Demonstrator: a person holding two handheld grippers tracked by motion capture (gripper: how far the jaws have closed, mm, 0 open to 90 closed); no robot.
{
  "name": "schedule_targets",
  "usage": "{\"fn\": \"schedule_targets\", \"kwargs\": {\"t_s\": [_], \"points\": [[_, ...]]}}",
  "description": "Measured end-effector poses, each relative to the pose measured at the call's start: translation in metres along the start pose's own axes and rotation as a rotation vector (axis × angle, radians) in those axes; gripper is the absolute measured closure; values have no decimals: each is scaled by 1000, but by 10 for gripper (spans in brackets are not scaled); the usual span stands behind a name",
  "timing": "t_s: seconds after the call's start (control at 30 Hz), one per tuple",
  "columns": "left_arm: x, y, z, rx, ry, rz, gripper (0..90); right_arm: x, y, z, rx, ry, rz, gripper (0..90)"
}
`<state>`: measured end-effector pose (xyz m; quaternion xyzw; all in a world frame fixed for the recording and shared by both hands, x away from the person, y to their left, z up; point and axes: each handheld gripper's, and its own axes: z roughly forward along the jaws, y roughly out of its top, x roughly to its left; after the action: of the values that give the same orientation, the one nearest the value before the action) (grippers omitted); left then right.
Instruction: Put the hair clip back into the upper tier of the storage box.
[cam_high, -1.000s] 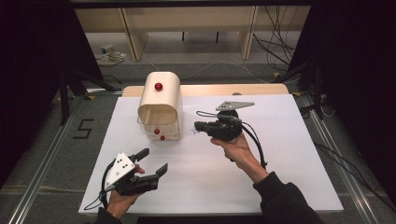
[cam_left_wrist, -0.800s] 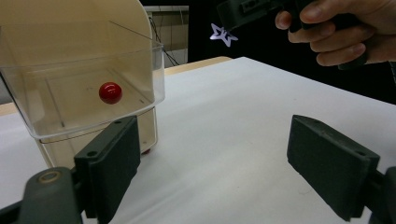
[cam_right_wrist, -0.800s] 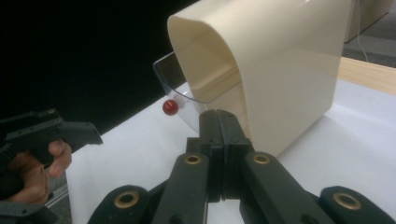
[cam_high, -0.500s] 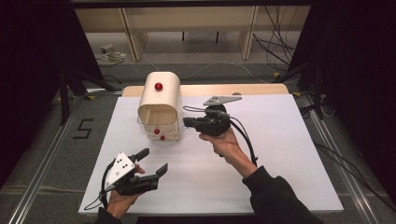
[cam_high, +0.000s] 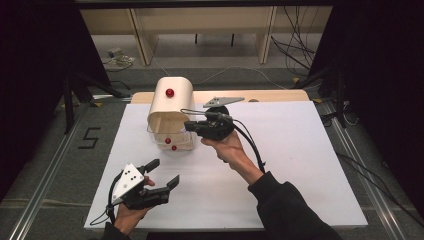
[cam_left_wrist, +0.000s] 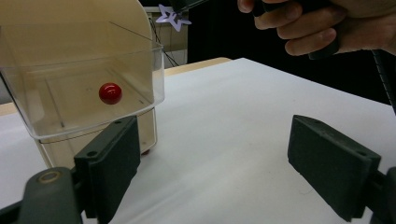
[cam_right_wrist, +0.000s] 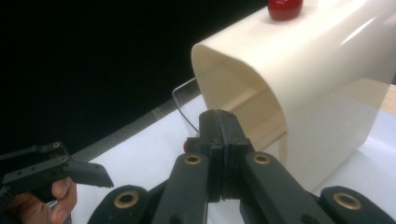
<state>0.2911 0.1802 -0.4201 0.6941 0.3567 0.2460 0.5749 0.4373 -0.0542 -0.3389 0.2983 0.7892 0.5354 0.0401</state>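
High view: a white table top (cam_high: 300, 165) holds a small cream cabinet (cam_high: 172, 97) with a rounded top and a red knob (cam_high: 170, 92) on it. A clear plastic drawer (cam_high: 170, 137) stands pulled partway out of its open front, toward the person, with a red knob (cam_high: 174, 148) on the drawer face. The right gripper (cam_high: 192, 126), held in the person's right hand (cam_high: 227, 147), sits at the drawer's right side with its jaws pressed together on nothing; whether the tips touch the clear wall cannot be told. In the right gripper view those closed jaws point at the cabinet's open front, with a bit of red just beside the tips. The left gripper (cam_high: 162, 172) rests near the table's front edge, well apart from the cabinet, its jaws spread wide and empty. In the left gripper view the drawer (cam_left_wrist: 88, 93) looks empty apart from a red knob (cam_left_wrist: 110, 93). Judging from this, the drawer is already out and the next step, perhaps pushing it shut, is not yet done.
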Motion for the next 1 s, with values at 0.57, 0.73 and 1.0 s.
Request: {"fn": "schedule_targets", "kwargs": {"t_s": [0.57, 0.73, 1.0], "points": [[0, 0, 0, -1, -4, -3, 168, 6, 14, 26, 24, -6, -13, 900], [0, 0, 0, -1, -4, -1, 167, 7, 16, 31, 30, -14, -13, 900], [1, 0, -1, -1, -4, 0, 168, 9, 21, 40, 32, -24, -21, 900]]}}
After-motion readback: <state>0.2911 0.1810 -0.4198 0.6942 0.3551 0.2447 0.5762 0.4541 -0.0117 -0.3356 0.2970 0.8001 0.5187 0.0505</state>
